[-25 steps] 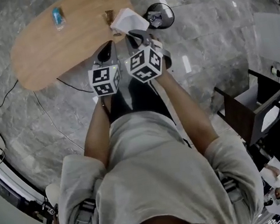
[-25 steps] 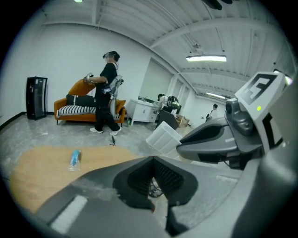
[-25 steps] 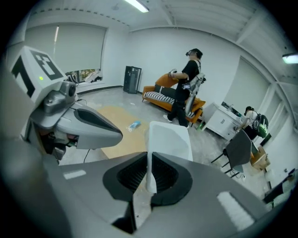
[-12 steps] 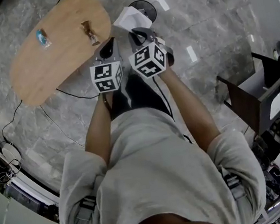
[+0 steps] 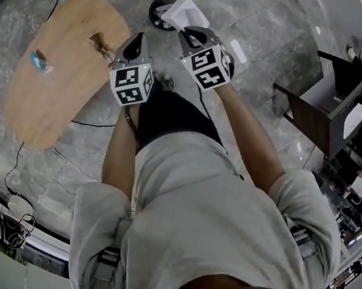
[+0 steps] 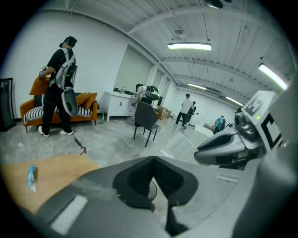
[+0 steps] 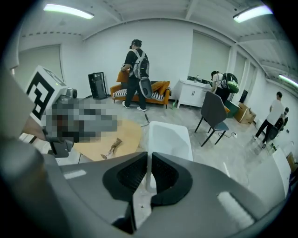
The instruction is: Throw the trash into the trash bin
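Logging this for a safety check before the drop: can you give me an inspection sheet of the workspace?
Surface: oval wooden table.
Job's things: white sheet in the right tool, near the black trash bin.
Clutter: blue wrapper and brown scrap on the table.
Grippers: left tool shut, empty; right tool shut on the sheet.
Cables: black cable on the floor by the table.
Surroundings: grey stone floor, chair, orange sofa, other people.

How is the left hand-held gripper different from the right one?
The right hand-held gripper pinches a white paper; the left hand-held gripper is shut on nothing. The right hand-held gripper is nearer the black bin; the left hand-held gripper is nearer the wooden table. Both are grey, and each carries a marker cube.
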`<state>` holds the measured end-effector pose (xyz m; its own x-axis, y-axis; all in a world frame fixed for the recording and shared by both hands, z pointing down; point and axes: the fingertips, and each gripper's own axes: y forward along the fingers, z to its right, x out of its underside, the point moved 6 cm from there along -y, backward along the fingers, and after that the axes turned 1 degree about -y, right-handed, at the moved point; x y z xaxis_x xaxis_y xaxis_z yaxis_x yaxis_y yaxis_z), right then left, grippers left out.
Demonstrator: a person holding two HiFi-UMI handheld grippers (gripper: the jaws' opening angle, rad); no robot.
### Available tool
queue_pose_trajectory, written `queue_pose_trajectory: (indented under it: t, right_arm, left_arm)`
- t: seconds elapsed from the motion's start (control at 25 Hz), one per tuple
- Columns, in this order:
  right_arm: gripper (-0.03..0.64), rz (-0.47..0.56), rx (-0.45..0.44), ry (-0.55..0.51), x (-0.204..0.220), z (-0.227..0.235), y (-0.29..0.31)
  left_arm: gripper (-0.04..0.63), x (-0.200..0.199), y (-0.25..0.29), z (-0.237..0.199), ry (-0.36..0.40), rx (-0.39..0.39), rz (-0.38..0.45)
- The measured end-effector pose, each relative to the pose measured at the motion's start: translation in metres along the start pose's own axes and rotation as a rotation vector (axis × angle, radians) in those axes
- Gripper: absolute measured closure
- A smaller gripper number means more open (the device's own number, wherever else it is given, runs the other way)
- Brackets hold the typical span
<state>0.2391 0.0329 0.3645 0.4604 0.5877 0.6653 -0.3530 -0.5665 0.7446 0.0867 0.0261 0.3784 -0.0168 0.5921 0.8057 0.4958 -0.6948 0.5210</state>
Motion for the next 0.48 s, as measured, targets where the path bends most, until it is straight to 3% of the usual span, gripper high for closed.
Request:
queue_pose_trajectory:
  t: [0.24,0.48]
  right_arm:
    - [0.578,-0.021,-0.006,0.025,0.013,0.023,0.045]
    - [0.578,-0.03,-0.092,-0.03,0.045,0.039,0.112]
  left_arm:
    - [0.577,0.006,0.057,-0.016,0.045,0.067,-0.031]
    - [0.577,0.041,0.111,-0.036,-0.009,-0.005,-0.047]
